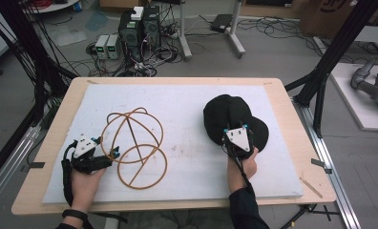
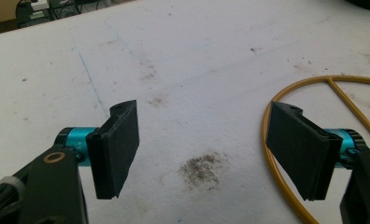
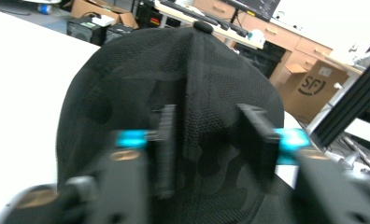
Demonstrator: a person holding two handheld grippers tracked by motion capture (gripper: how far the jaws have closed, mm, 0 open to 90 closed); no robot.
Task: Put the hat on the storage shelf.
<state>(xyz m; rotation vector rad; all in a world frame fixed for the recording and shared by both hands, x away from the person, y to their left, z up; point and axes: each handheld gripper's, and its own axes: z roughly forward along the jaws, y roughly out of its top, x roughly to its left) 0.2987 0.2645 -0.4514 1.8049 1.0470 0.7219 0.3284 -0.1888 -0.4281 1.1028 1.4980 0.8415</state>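
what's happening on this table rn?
A person works two handheld grippers over a white mat. The right gripper sits at a black cap, jaws apart with cap fabric between them. The left gripper is open beside the base ring of a wire hat frame, gripping nothing.

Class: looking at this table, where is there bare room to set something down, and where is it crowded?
Free: the white mat between wire frame and black cap, and the strip behind both. Crowded: around the left gripper at the frame's ring, and the right gripper at the cap.
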